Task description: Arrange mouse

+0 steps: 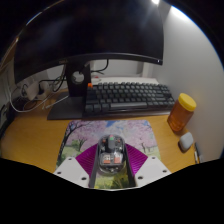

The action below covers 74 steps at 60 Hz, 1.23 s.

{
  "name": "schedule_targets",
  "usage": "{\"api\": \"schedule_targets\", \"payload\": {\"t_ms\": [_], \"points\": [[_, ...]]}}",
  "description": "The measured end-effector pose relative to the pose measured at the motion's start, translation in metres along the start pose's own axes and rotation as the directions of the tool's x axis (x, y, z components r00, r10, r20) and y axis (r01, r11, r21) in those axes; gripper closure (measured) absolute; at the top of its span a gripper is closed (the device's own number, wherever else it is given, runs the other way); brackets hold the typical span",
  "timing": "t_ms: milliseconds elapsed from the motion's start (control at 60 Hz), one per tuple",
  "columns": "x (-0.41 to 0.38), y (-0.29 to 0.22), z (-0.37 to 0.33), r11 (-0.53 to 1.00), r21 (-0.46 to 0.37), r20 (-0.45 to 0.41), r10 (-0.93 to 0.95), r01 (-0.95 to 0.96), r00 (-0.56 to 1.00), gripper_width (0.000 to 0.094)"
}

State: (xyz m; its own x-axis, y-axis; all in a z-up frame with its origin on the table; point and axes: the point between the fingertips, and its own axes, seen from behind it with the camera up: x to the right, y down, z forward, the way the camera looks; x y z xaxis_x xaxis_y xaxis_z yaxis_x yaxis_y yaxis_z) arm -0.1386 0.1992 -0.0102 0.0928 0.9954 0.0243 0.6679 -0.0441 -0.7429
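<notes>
Gripper view, low over the desk, aimed forward and slightly down toward a monitor. Gripper sits level, its two fingers coming in from 6 o'clock, pink pads facing inward. Jaws narrow, both pads pressed against the sides of one mouse, dark with a see-through shell; it sits between the fingers over the near edge of a mouse mat printed with pink blossoms. Cannot tell if the mouse is lifted or resting on the mat. No hand or sleeve in view.

Writing: none readable; key legends on the keyboard too small, no brand legible on the monitor or bottle.

Counts: one keyboard, black, at 12 o'clock beyond the mat, just in front of the monitor stand. One monitor, screen dark. One orange bottle with white cap at 2 o'clock, upright, beside the keyboard's right end. One small white object at 3 o'clock near the bottle, kind unclear. Cables at 10 o'clock by the wall, number unclear.
</notes>
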Motion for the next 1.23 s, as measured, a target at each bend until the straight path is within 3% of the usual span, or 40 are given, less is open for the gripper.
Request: {"api": "schedule_targets", "payload": {"t_ms": [50,150,167,200,433,717,883,1233], "points": [[-0.002,0.005,0.001,1.0,-0.006,0.01,-0.008,0.008,1.0,0.0419],[0.003,0.002,-0.004,0.999,0.004,-0.009,-0.055,0.055,0.998,0.0166],[0.003,0.002,-0.006,0.998,0.004,-0.01,-0.059,0.059,0.998,0.0081],[0.003,0.001,-0.011,0.998,0.002,-0.014,-0.061,0.061,0.998,0.0055],[-0.032,-0.026,-0.124,1.0,0.026,-0.008,0.003,-0.003,1.0,0.0075],[-0.108,-0.004,-0.256,0.999,0.025,0.06,-0.033,0.031,0.998,0.0082],[-0.122,0.022,-0.286,0.998,0.013,0.088,-0.064,0.063,0.994,0.008],[-0.113,0.032,-0.291,0.997,0.018,0.055,-0.08,0.079,0.995,0.008]]}}
